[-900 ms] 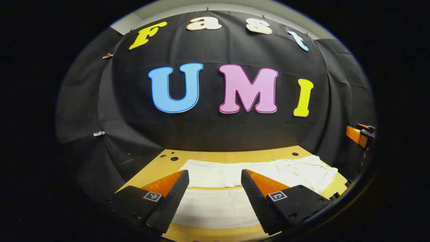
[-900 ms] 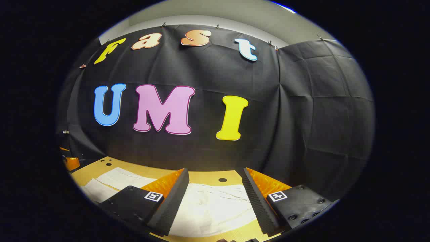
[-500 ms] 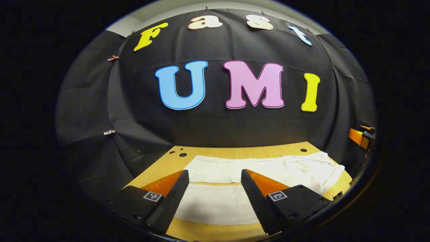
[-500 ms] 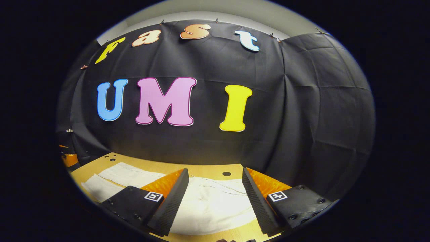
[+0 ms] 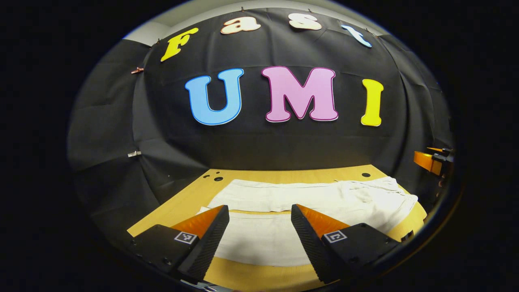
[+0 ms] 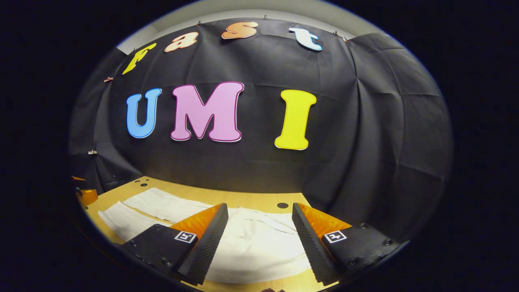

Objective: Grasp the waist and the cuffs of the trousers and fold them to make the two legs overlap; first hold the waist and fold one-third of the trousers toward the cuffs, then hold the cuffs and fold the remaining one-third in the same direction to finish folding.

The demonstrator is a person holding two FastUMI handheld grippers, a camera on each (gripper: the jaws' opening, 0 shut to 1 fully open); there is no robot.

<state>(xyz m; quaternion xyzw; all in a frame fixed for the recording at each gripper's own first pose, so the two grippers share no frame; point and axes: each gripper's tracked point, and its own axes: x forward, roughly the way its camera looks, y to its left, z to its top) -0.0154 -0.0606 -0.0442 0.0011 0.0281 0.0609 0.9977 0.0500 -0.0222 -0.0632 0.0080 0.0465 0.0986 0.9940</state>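
**Left gripper view: both grippers pull back above the flat trousers, nothing grasped yet**

Left gripper view shows more bare table at the bottom of the frame than it did a moment ago, and the near edge of the trousers has slid up in the picture. The same drift appears in the right gripper view. I judge both grippers to be rising or tilting down a little, lining up for the first grasp; no fold has begun.

The white trousers lie spread flat on the wooden table, both legs side by side with a thin strip of table between them across the lower middle of the left gripper view. The wrinkled waist end sits at the lower right there, and under the right gripper in its own view.

The left gripper hovers over the near leg, jaws wide apart and empty, fingers apparently clear of the cloth. The right gripper is likewise spread wide with nothing held, poised over the waist region. Its orange body shows at the right edge of the left gripper view.
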